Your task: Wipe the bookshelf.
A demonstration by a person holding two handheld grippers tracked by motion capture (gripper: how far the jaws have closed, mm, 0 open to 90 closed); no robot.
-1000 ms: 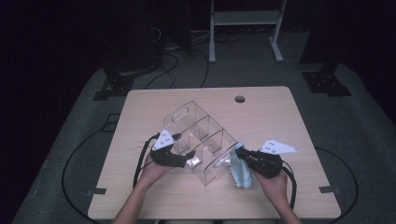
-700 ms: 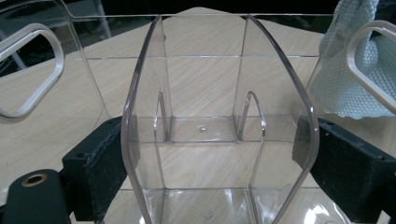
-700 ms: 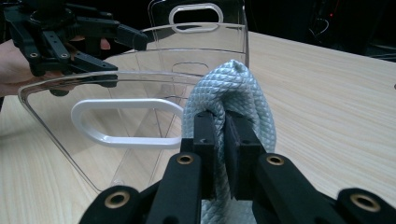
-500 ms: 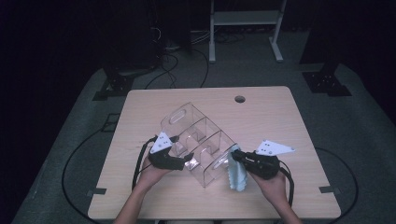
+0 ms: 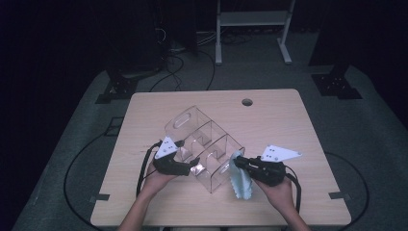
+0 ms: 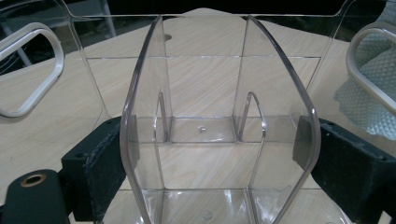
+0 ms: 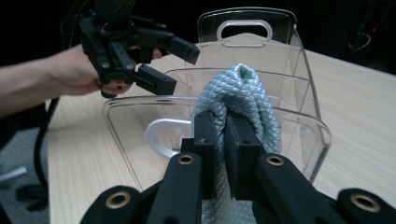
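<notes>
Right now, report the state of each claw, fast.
Left claw: closed on the clear plastic divided organizer, pads on its side walls.
Right claw: shut on the pale blue textured cloth.

wooden table (image 5: 288, 125) standing on grey floor mat (image 5: 365, 139); round cable hole (image 5: 247, 102) sitting near the table's far edge; white metal frame (image 5: 250, 19) and black stand bases (image 5: 337, 84) resting on the floor beyond.

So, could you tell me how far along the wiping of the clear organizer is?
Done: the left gripper clamps the clear organizer steady, and the right gripper has pinched the blue cloth. In hand: the cloth sits at the organizer's near end wall. Left: wiping the compartments, which cannot yet be judged clean.
</notes>
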